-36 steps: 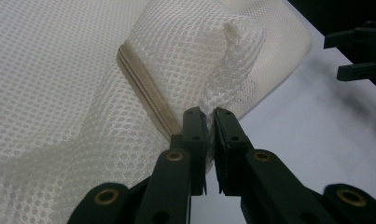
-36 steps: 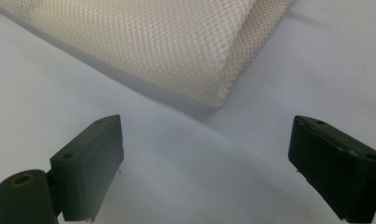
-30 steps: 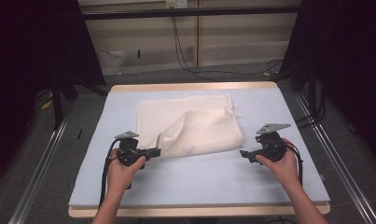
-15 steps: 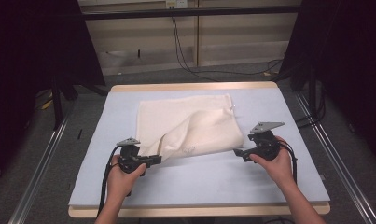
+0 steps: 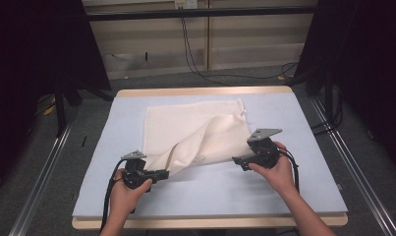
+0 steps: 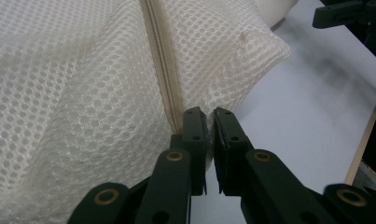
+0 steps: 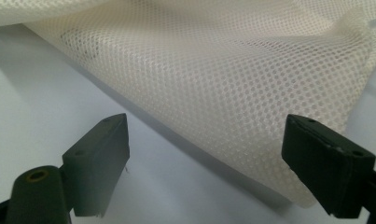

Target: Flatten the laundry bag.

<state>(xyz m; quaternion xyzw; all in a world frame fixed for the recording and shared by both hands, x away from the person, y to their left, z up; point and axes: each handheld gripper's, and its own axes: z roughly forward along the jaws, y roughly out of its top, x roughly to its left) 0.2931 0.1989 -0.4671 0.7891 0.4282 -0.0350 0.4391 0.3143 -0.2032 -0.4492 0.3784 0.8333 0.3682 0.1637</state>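
Right gripper (image 5: 240,161) shifted inward from right edge since earlier frame, now at bag's right side; jaws spread wide, nothing pinched, mesh edge lying just ahead between them; left gripper (image 5: 162,173) near front-left part of table (image 5: 303,196), jaws pressed together on mesh laundry bag (image 5: 185,129) beside zipper (image 6: 161,60); pinched front corner now lifted more, raising diagonal fold; rest of bag lies flat at table centre toward far edge; both hands at front.
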